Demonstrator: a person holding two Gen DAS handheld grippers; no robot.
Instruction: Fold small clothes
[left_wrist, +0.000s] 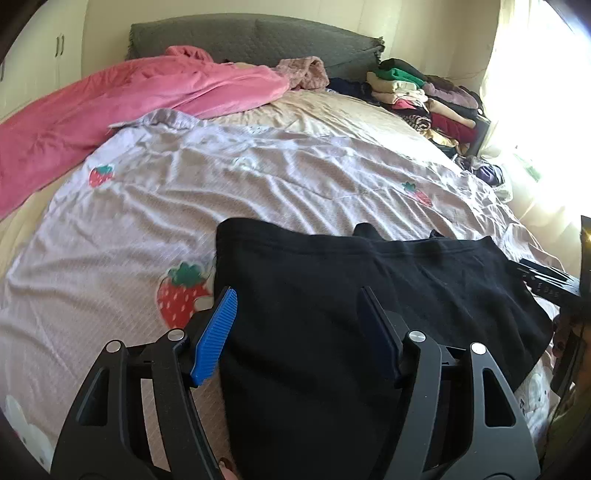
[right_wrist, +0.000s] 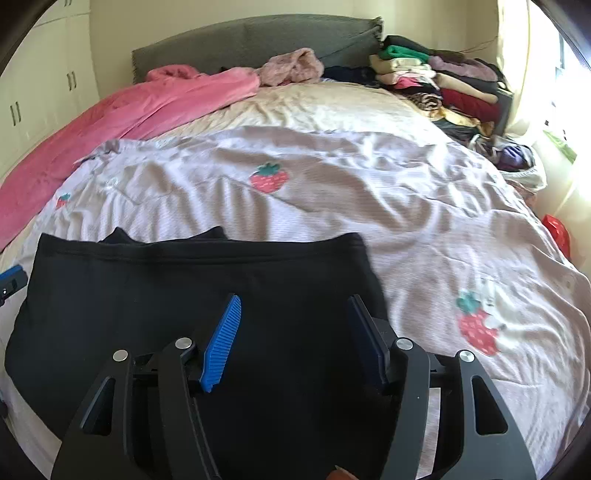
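A black garment lies flat on the strawberry-print bedspread, folded, with a stitched hem along its far edge. My left gripper hovers over the garment's left part, jaws apart, and the blue pads press on nothing. In the right wrist view the same black garment fills the lower left. My right gripper stands open over its right part with nothing pinched. The right gripper's black body shows at the right edge of the left wrist view. A blue tip of the left gripper shows at the far left of the right wrist view.
A pink blanket lies along the bed's left side. A pile of folded clothes is stacked at the far right by the grey headboard. Loose laundry and a red bag sit at the right edge, with wardrobe doors on the left.
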